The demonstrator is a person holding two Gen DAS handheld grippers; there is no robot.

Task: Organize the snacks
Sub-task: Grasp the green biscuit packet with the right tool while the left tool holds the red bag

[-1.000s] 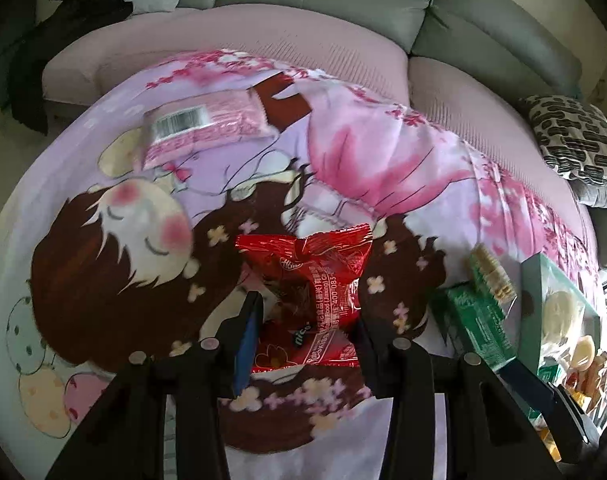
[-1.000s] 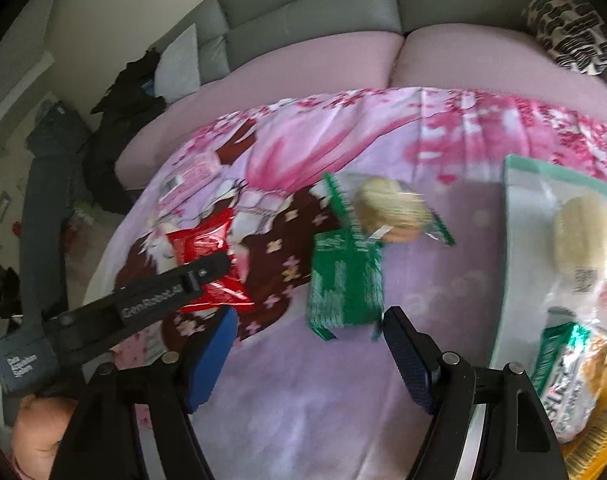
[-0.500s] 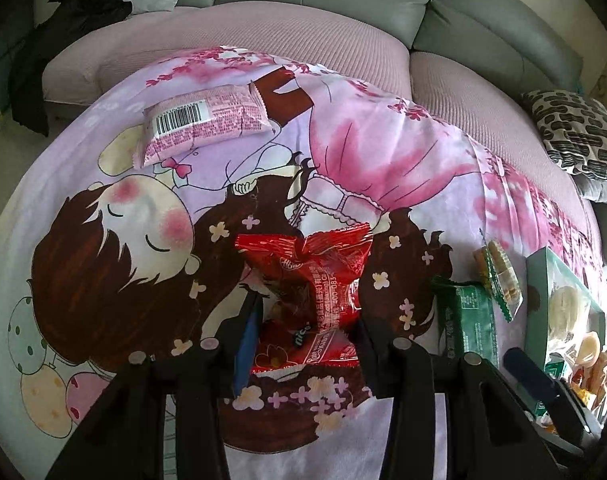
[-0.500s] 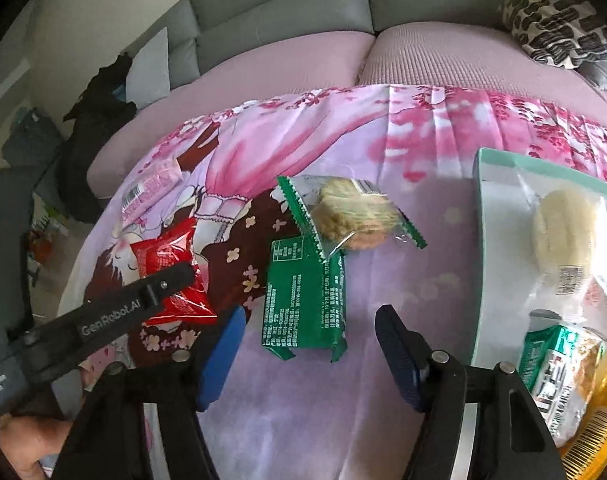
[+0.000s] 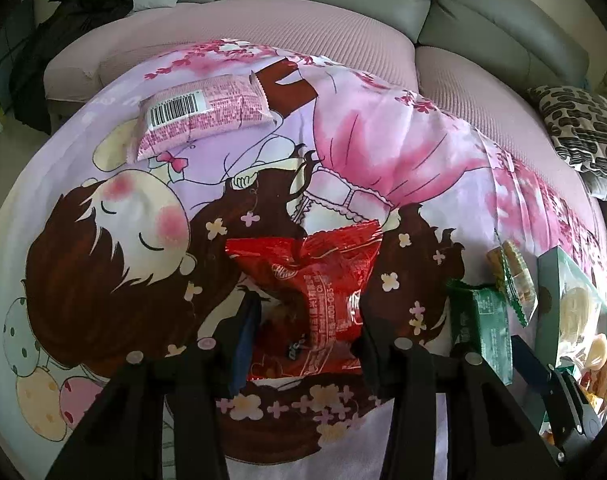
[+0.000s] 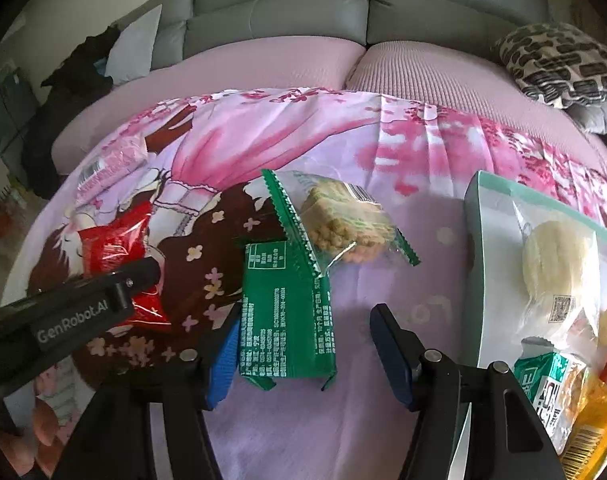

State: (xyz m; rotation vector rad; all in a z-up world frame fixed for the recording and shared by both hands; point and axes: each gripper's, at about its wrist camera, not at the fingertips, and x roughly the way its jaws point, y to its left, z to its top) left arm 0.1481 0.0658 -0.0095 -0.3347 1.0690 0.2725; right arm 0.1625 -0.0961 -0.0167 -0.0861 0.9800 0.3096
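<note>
Closing in on the dark green packet (image 6: 288, 312), the right claw (image 6: 309, 354) has been narrowing its jaws and has sunk toward it since the earlier frames; the packet now lies between the blue pads, the left pad at its edge and the right one clear of it, so nothing is gripped yet. Its top end is tucked under a clear, green-edged cookie pack (image 6: 343, 224) on the cartoon-printed cloth (image 6: 383, 420). The left claw (image 5: 303, 332) has hardly moved and stays clamped on the red snack bag (image 5: 319, 292), low over the cloth. My reading is that the sorting is partway: several wrapped snacks already sit in the pale green box (image 6: 473, 264) at the right, while the red bag, both green packs and the pink packet (image 5: 203, 114) farther back are outside it. Only the right wrist view looks into the box and shows the gap at the right pad; only the left wrist view shows the pink packet's barcode clearly and both jaws pressing the red bag. Behind everything stands a grey sofa (image 6: 343, 12).
</note>
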